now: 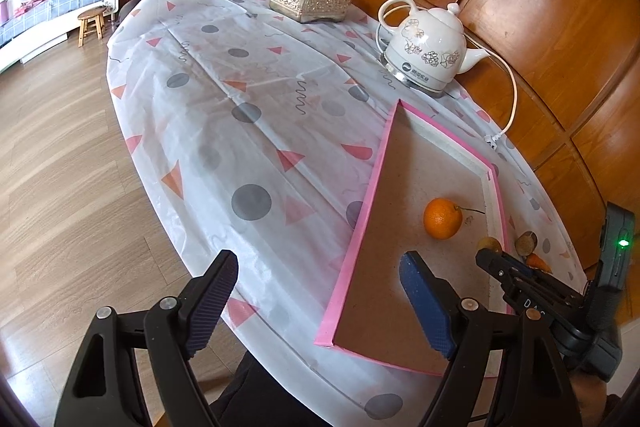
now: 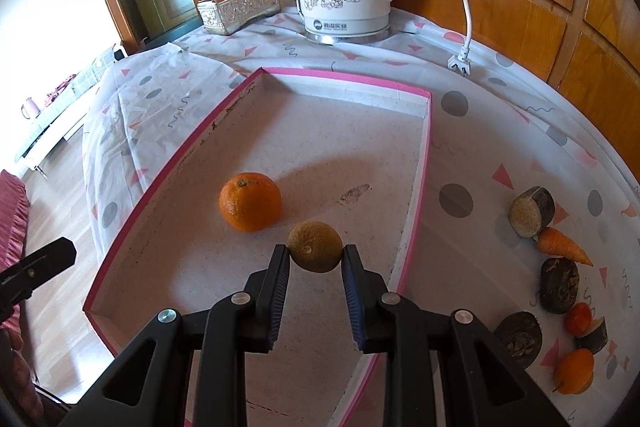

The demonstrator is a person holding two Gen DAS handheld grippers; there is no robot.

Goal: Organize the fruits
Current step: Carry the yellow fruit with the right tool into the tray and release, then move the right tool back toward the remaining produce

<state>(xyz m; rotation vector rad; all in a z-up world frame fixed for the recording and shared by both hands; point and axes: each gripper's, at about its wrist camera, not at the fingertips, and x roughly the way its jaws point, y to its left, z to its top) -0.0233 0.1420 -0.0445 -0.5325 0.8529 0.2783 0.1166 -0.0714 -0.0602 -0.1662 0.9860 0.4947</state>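
Low in the middle of the right wrist frame, the right tool (image 2: 315, 257) is clamped on a brownish-green fruit (image 2: 315, 246) over the pink-edged tray (image 2: 427, 147). Just up-left of it an orange (image 2: 250, 201) lies on the tray floor. At the right edge, dark chunks (image 2: 559, 285), a carrot (image 2: 562, 246) and small oranges (image 2: 574, 371) lie on the desk (image 2: 454, 67). Across the bottom of the left wrist frame, the left tool (image 1: 318, 301) is spread apart and holds nothing, over the tray's near corner.
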